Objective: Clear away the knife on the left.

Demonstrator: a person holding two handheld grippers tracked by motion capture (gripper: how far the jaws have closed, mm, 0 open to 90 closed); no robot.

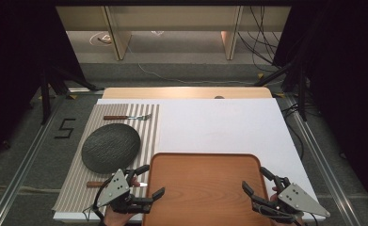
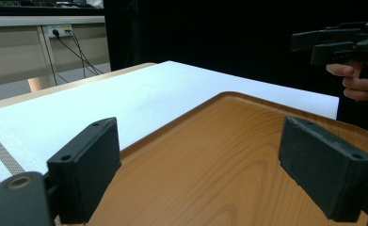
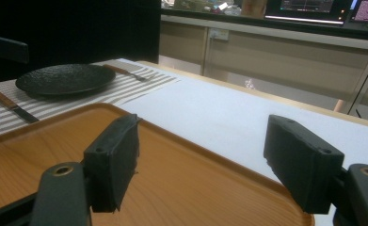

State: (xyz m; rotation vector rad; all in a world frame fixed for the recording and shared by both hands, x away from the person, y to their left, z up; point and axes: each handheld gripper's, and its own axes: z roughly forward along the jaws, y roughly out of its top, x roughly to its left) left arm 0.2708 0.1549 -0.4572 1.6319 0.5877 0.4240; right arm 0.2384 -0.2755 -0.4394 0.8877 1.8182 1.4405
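An empty brown wooden tray (image 1: 203, 188) lies at the table's near edge, partly on the white cover (image 1: 219, 122). My left gripper (image 1: 152, 180) hovers open at the tray's left rim, and in the left gripper view its jaws (image 2: 196, 174) stand wide apart over the tray (image 2: 210, 141) with nothing between them. At the tray's right rim my right gripper (image 1: 255, 178) is open too; its jaws (image 3: 200, 165) frame bare tray wood (image 3: 181, 179). Each gripper view catches the other gripper farther off: the right gripper (image 2: 337, 44), the left gripper (image 3: 5, 47).
A striped placemat (image 1: 148, 122) on the left carries a black plate (image 1: 111, 147), a fork (image 1: 127, 117) beyond it and a wooden-handled knife (image 1: 97, 184) close to my left gripper. The plate (image 3: 66, 77) and knife (image 3: 12, 106) show in the right gripper view.
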